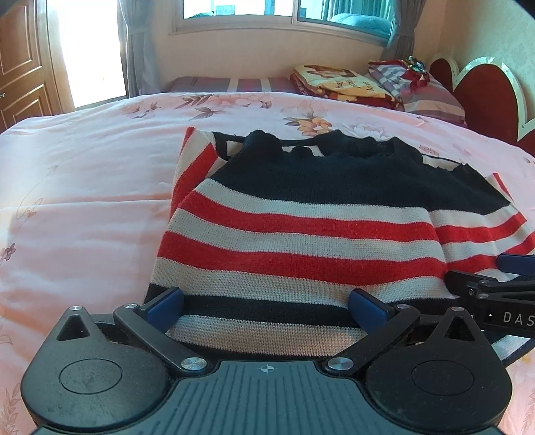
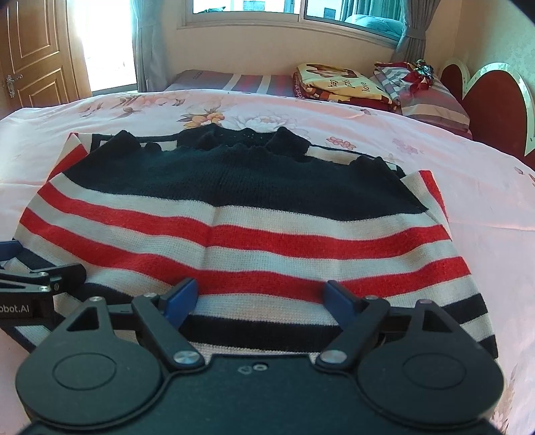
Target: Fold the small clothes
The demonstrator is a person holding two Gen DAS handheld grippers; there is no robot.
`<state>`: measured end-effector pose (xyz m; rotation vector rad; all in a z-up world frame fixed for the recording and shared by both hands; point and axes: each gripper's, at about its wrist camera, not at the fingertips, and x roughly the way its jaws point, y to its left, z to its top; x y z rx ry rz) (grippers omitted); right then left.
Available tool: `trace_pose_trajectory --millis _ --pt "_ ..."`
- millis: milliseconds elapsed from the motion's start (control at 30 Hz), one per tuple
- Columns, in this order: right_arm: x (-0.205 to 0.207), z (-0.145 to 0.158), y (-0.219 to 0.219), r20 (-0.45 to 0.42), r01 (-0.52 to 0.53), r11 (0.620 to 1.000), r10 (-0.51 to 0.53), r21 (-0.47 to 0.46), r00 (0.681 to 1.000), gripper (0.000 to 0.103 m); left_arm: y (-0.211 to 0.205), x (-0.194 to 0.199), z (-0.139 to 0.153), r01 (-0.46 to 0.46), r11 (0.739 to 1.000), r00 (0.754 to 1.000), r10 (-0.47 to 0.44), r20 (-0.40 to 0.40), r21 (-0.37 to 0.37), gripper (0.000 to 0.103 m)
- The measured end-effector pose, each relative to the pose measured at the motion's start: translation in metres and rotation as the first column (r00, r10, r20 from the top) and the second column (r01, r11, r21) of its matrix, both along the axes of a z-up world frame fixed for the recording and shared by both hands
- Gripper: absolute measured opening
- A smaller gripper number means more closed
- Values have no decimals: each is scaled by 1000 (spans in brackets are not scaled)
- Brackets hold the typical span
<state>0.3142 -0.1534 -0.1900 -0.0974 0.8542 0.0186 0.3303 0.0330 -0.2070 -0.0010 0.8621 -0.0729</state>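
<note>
- Striped sweater (image 1: 301,231) lying flat on the pink floral bedspread (image 1: 83,187), toward the near edge of the bed, neck end pointing to the far side, hem end nearest both grippers.
- Already narrowed, by the look of it: red-and-white striped panels tucked along the left and right sides, dark upper part lying over them, outline roughly rectangular.
- Probably at the midpoint of the job: sides in, hem-to-neck fold not yet made; no layer doubled over from the near end as far as visible.
- Left gripper (image 1: 267,306) over the hem's left part, blue fingers (image 1: 165,302) wide apart, nothing clamped; whether the tips touch the knit cannot be told.
- Right gripper (image 2: 259,299) just beside it over the hem's right part, fingers (image 2: 341,301) likewise spread, gripping nothing.
- Left to do, judging from this: pinch the near hem with both, carry it toward the neck, smooth the result.
- Slight wrinkle down the middle of the stripes in the right wrist view; worth flattening.
- Farther off, at the far right corner of the bed: folded blankets (image 1: 337,83) and a striped pillow (image 1: 431,100), beside a red heart-shaped headboard (image 1: 485,97).
- Beyond the far edge: window (image 1: 284,13) with grey curtains (image 1: 133,43); wooden door (image 2: 33,53) at far left.
</note>
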Motion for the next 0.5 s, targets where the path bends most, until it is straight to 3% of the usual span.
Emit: trace_pose_trajectory --millis 200,400,500 --pt "-2 11 -18 -14 -58 996 59 74 998 85 -4 -14 15 -57 998 998 56 40 19 103" --pt "-35 22 -49 66 -95 987 87 132 994 86 3 -59 25 -140 988 989 142 32 -61 103" --pt "-42 17 -50 82 -123 989 117 84 990 87 11 -79 18 -207 973 978 207 -4 -99 103"
